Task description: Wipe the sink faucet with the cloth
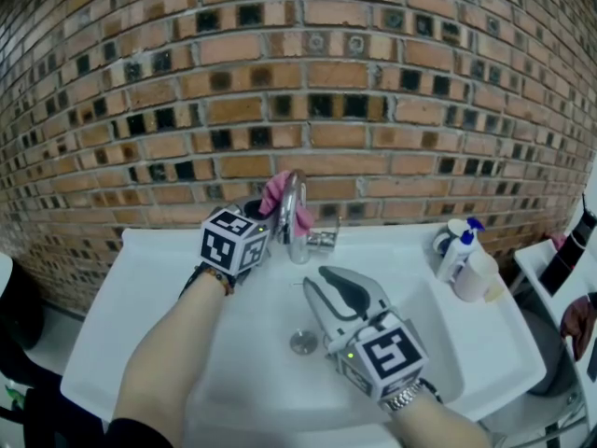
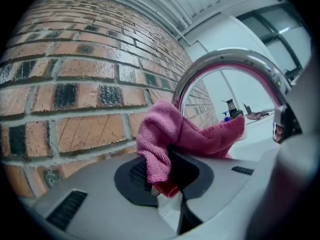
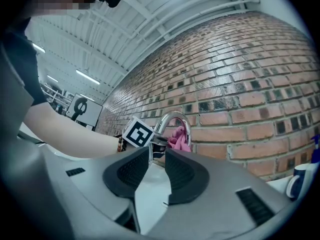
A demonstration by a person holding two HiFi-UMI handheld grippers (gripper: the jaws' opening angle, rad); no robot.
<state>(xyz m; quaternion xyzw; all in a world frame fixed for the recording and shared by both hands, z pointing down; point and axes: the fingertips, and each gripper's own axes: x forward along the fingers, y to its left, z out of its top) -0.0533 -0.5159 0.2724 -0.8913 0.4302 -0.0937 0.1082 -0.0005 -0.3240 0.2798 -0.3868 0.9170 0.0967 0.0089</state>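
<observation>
Pink cloth [image 1: 276, 191] is being clamped in the left gripper's [image 2: 165, 176] fingers at the faucet's [image 1: 296, 215] arch, close to the brick wall [image 1: 280, 82], while the right gripper [image 3: 157, 156], fingers slightly apart and empty, is hovering over the sink [image 1: 233, 353] by the drain [image 1: 302, 343], bottles [image 1: 459, 250] standing at right.

Faucet [image 1: 297, 220] near brick wall [image 1: 392, 110]; sink basin [image 1: 256, 311] roomy; bottles [image 1: 464, 258] crowd right rim.

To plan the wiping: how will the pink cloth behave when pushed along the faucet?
Likely floppy: the pink cloth hangs in folds from the left gripper. Probably light: a small pinch carries it all.
</observation>
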